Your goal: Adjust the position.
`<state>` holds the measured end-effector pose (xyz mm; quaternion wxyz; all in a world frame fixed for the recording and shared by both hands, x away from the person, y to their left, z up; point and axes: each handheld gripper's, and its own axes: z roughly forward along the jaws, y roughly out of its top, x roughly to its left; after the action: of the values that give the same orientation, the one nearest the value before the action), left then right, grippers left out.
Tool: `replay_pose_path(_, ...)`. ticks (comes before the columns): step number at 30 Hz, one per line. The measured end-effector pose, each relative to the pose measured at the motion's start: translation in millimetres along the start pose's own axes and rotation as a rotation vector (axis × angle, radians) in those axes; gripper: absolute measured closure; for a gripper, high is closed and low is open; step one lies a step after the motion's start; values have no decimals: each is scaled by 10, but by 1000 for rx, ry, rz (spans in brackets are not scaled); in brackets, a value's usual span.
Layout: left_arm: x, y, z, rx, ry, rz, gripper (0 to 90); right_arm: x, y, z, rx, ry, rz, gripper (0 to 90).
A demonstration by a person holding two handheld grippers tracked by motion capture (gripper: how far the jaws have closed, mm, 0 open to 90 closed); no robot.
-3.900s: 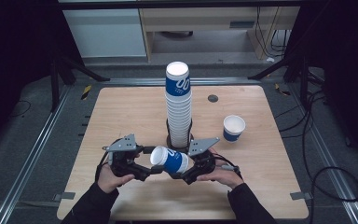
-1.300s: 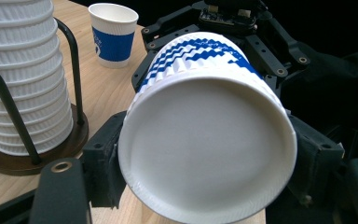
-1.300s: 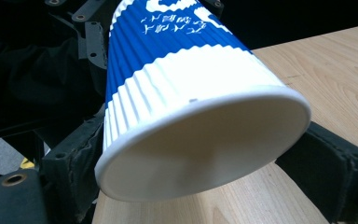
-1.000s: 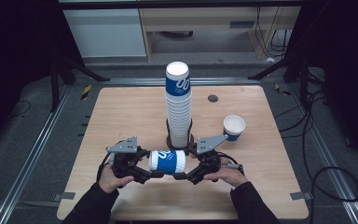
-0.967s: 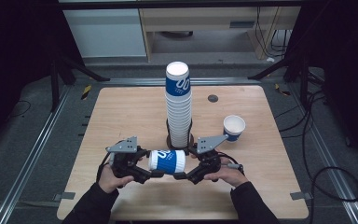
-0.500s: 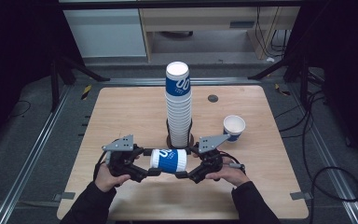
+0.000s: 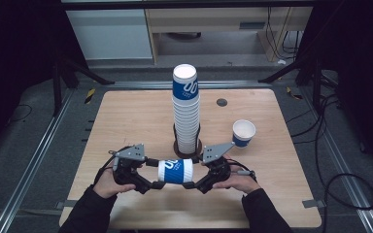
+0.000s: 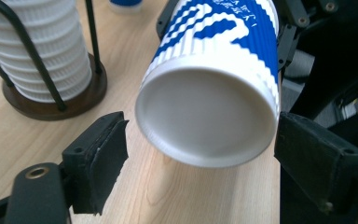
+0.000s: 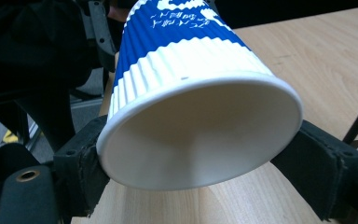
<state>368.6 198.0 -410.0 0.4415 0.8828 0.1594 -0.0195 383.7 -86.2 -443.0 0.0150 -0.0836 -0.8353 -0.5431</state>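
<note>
A blue and white ribbed paper cup (image 7: pixel 175 171) lies level on its side above the table's front, held between both grippers. My right gripper (image 7: pixel 193 174) is shut on its open rim: in the right gripper view both pads press the rim of the cup (image 9: pixel 191 93) on either side, with the right gripper (image 9: pixel 200 158) centred on the mouth. My left gripper (image 7: pixel 154 174) faces the cup's closed bottom (image 8: pixel 205 121). Its jaws stand apart around that base, with a gap showing at the left pad (image 8: pixel 98 163).
A tall stack of like cups (image 7: pixel 185 111) stands in a wire holder on a round wooden base (image 7: pixel 188 145) just behind the grippers. One upright cup (image 7: pixel 243 132) sits to the right. A small dark disc (image 7: pixel 221 102) lies on the wooden table (image 7: pixel 126 121).
The cup, tilted 3.9 s ago, now lies level between the grippers. The left gripper has shifted slightly left and down; the right hand has barely moved.
</note>
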Motion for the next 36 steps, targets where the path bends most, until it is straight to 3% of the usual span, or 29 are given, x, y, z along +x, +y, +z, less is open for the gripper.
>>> replay_pose_path(10,-33,-17,137,83,-50,24,228,70,-22,159,73,37,-31,158)
replay_pose_path(17,-33,-24,151,89,-62,32,259,71,-31,165,83,43,-34,150)
replay_pose_path(22,-5,-32,115,52,-48,20,262,51,-19,148,60,26,-12,116)
replay_pose_path(25,24,-40,61,23,-25,9,263,23,6,81,19,6,10,101)
replay_pose_path(31,88,-61,-72,-85,15,-17,265,-25,49,-53,-65,-32,45,88)
replay_pose_path(36,86,-51,-135,-164,32,-16,266,-38,62,-86,-92,-37,59,86)
